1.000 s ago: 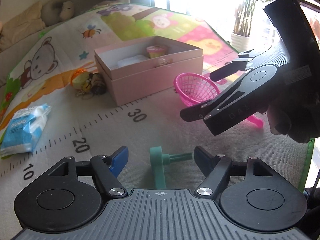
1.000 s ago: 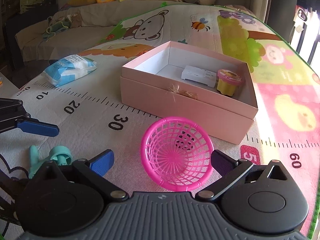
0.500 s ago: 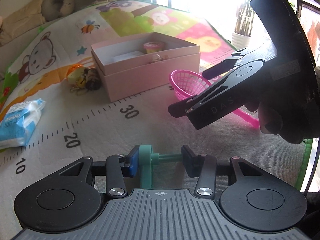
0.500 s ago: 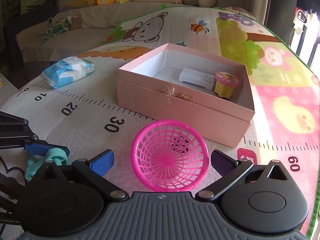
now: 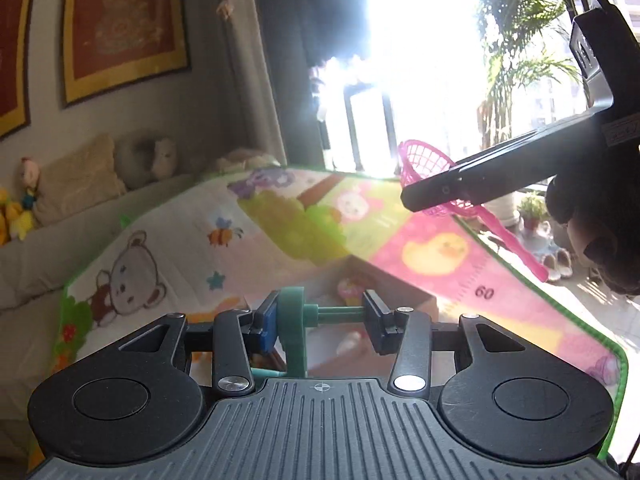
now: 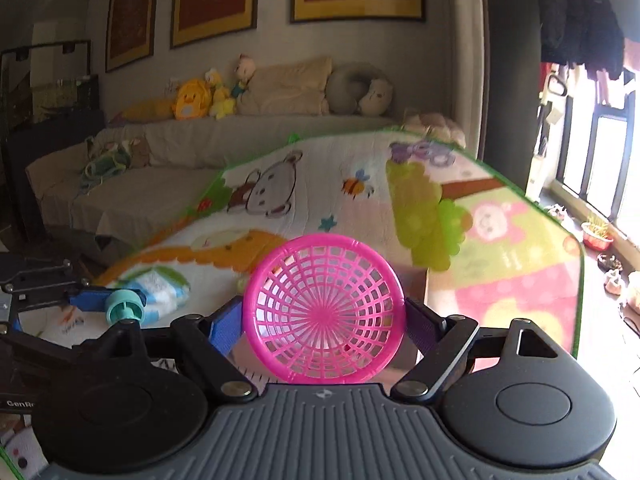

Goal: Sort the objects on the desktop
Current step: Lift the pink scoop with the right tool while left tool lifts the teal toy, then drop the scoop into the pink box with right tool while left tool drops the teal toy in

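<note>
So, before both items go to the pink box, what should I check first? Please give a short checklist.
1. Left hand-held gripper clamps the green toy part: ok, pads on both ends.
2. Right hand-held gripper grips the pink basket: ok, jaws closing, pads at both rim sides.
3. Both items lifted off the play mat: ok.
4. Pink box seen clearly: not ok, blurred and partly hidden.
5. Free space inside the box: cannot tell.
</note>
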The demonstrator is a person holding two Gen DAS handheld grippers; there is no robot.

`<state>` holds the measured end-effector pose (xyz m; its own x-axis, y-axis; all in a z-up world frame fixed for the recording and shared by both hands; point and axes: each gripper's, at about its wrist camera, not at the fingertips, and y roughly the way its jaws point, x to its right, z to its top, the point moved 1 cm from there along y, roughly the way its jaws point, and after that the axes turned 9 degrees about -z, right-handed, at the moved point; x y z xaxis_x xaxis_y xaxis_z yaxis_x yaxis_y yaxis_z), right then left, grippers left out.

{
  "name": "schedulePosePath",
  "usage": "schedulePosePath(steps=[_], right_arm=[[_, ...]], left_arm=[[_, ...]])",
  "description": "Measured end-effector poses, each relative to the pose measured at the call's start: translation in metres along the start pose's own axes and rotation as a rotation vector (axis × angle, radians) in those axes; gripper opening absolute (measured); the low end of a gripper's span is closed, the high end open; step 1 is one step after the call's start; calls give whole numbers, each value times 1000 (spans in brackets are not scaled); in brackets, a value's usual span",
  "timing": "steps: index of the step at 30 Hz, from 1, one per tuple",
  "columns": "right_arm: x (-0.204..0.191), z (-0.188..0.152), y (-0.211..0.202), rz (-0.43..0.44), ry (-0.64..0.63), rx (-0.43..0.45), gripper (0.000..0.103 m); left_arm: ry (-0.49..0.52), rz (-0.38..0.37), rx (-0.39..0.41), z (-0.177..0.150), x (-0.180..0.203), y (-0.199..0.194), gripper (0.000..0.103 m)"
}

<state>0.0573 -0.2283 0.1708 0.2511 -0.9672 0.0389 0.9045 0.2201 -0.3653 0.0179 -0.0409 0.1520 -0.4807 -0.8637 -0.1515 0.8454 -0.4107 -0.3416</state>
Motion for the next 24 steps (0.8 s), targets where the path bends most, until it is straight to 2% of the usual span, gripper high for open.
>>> schedulePosePath(steps=[2, 5, 9, 11, 14, 15, 19, 24], right_arm=[[16, 33, -1, -16, 59, 46, 84], [29, 56, 15, -39, 110, 45, 84], [38, 57, 52, -78, 132, 5, 84], [41, 53, 73, -84, 155, -28, 84], [42, 45, 100, -82, 176, -66, 84], [41, 42, 108, -79, 173, -75, 84], [32, 33, 143, -57, 175, -115, 84], [14, 20, 194, -12, 233, -239, 84]], left_arm=[[5, 36, 32, 24, -7, 17, 48], [-31, 59, 35, 43, -19, 56, 48], [-209, -8, -7, 40, -43, 115, 51], [-264, -28, -19, 32, -55, 132, 74], [-292, -19, 16, 14, -73, 122, 93], [-299, 3, 26, 4, -79, 112, 96], [-353, 23, -24, -43, -90, 84, 100], [-301, 89, -151, -113, -82, 65, 100]])
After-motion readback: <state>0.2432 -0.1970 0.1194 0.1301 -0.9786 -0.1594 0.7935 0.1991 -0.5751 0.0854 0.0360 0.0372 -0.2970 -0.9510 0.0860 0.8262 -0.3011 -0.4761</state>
